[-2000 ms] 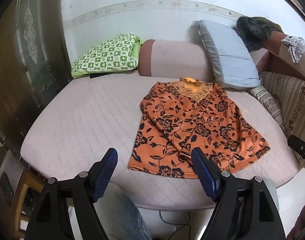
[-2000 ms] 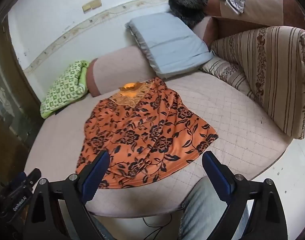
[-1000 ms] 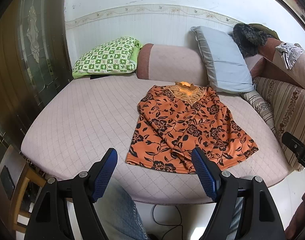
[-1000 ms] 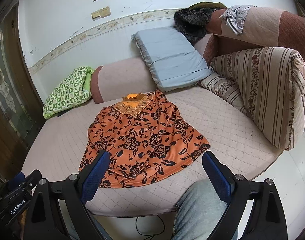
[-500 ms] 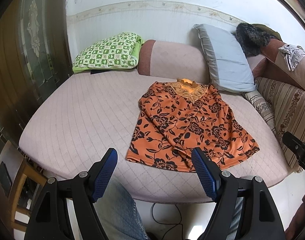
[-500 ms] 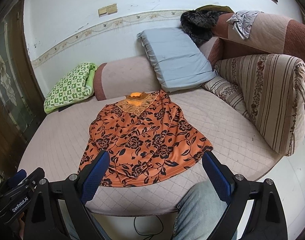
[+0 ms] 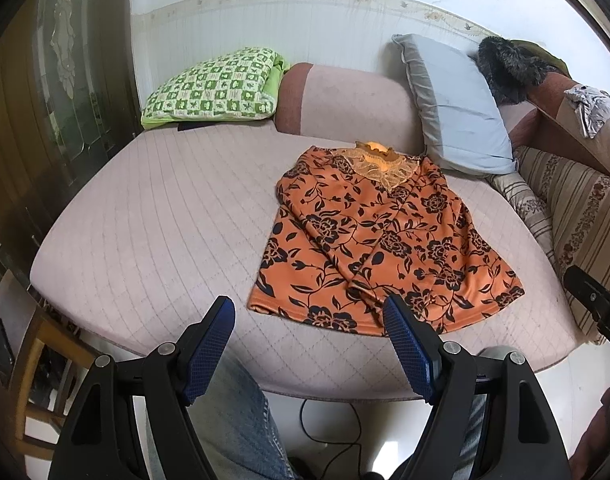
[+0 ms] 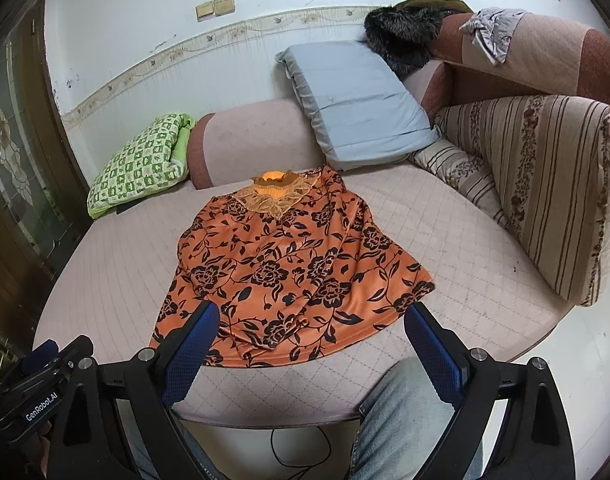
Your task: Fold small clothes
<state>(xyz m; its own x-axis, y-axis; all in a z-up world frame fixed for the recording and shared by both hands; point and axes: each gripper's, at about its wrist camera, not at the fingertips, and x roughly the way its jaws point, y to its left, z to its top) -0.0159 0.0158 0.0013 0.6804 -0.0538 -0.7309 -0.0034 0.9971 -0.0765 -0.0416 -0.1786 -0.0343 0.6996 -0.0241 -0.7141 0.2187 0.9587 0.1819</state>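
On the pink quilted daybed (image 7: 153, 216), an orange floral top (image 7: 381, 240) lies flat, collar toward the far bolster and hem toward the near edge, its long axis running straight away from the person. The left gripper (image 7: 309, 320), jaws spread wide and holding nothing, hangs short of the hem's left half. The right gripper (image 8: 311, 322), equally wide and empty, frames the hem's middle and right corner. Each of the 2 tools looks about equally near, suggesting a hem-first, two-handed pickup.
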